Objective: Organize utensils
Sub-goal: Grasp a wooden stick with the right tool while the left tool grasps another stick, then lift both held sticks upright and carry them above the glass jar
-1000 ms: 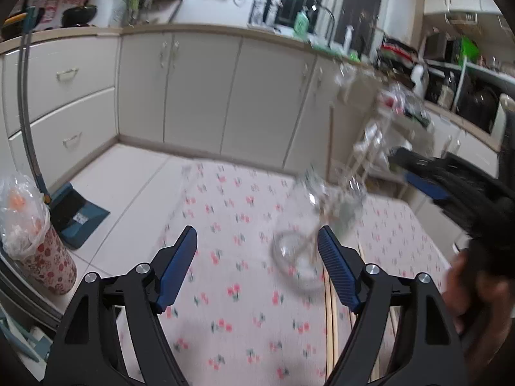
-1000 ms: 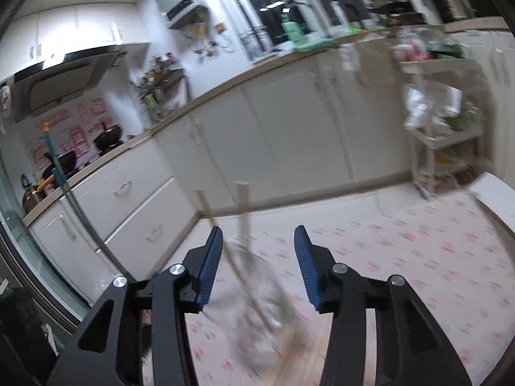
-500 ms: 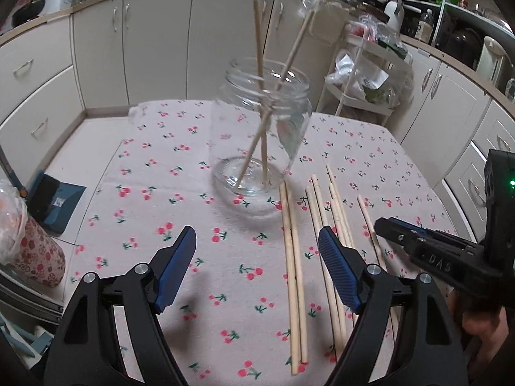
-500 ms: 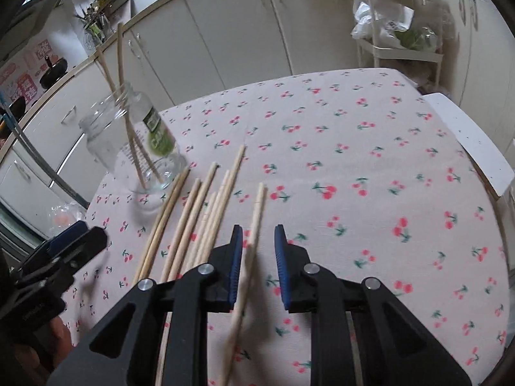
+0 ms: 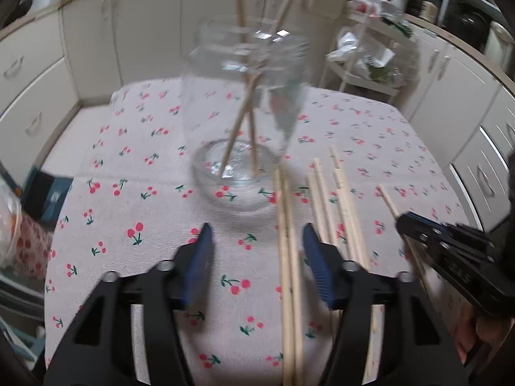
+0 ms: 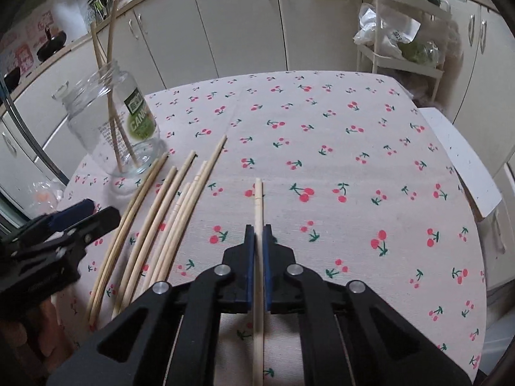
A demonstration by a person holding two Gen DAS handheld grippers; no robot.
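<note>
A glass jar with two chopsticks leaning inside is seen standing at the left of the cherry-print counter. Just to its right, a row of loose chopsticks is laid flat on the cloth. The left tool is held low over the nearest of these, one pair lying between its closing jaws, not yet pressed. Farther right, a single chopstick is clamped between the closed jaws of the right tool.
</note>
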